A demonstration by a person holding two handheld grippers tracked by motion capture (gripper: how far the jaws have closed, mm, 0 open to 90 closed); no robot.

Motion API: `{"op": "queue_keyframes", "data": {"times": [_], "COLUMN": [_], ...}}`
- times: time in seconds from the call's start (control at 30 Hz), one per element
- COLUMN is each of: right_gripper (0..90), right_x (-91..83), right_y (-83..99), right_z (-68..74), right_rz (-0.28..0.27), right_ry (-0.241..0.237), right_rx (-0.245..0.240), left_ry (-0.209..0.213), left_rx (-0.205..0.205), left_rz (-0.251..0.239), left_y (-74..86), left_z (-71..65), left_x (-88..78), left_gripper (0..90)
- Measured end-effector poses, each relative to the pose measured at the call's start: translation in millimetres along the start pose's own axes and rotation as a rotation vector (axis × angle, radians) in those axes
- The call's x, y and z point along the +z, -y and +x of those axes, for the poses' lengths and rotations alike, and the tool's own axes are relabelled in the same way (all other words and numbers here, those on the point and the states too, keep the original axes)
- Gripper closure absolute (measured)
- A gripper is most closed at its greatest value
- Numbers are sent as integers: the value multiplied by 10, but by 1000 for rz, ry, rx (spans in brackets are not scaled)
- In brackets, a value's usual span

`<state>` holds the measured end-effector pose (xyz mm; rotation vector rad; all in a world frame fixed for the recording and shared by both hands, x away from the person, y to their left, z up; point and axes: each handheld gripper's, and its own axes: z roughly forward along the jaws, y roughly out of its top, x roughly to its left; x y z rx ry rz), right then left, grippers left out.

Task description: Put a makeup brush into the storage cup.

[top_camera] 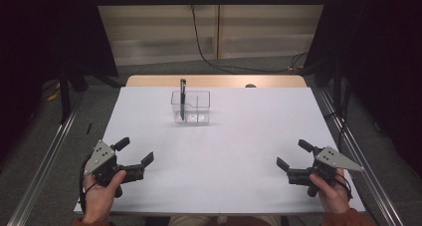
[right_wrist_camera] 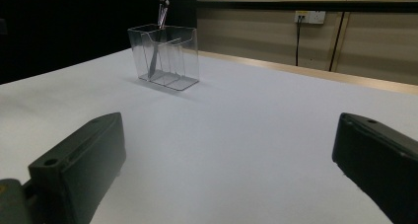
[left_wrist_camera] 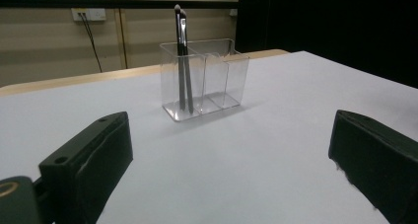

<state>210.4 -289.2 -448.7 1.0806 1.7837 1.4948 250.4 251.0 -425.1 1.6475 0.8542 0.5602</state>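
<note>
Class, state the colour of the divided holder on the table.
Colourless, see-through holder; clearest in the left gripper view.

The person's left hand (top_camera: pixel 102 188) comes in over the near left corner of the white table (top_camera: pixel 224 151) and grips the black two-jaw left gripper (top_camera: pixel 134 152) with its grey three-cornered plate on top, its jaws spread wide apart with nothing between them and aimed inward toward the far middle. The right hand (top_camera: pixel 328 188) mirrors it at the near right corner, holding the black two-jaw right gripper (top_camera: pixel 293 154), jaws likewise wide apart and bare. Both grippers sit low over the table, well apart from each other.
</note>
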Motion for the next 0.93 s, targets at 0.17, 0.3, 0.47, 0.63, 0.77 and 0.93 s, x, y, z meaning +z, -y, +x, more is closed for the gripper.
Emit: {"op": "queue_keyframes", "data": {"times": [0.17, 0.3, 0.47, 0.63, 0.77, 0.93], "right_gripper": [0, 0, 0, 0, 0, 0], "right_x": [-32, -60, -106, -125, -112, -108], "right_y": [3, 5, -3, -2, -2, 3], "right_z": [2, -5, -2, -2, -5, -18], "right_rz": [-3, -6, -17, -21, -17, -14], "right_ry": [7, 14, 20, 23, 15, 18], "right_rx": [-3, -3, 0, 5, 1, -1], "left_ry": [4, 2, -9, -13, -12, -11], "left_rx": [7, 3, 5, 0, -9, -5], "left_rz": [8, 17, 1, -11, -15, -2], "left_y": [54, 88, 123, 118, 113, 114], "left_z": [-45, -64, -82, -71, -63, -48], "left_x": [-48, -64, -118, -141, -135, -113], "left_gripper": [29, 29, 29, 30, 30, 30]}}
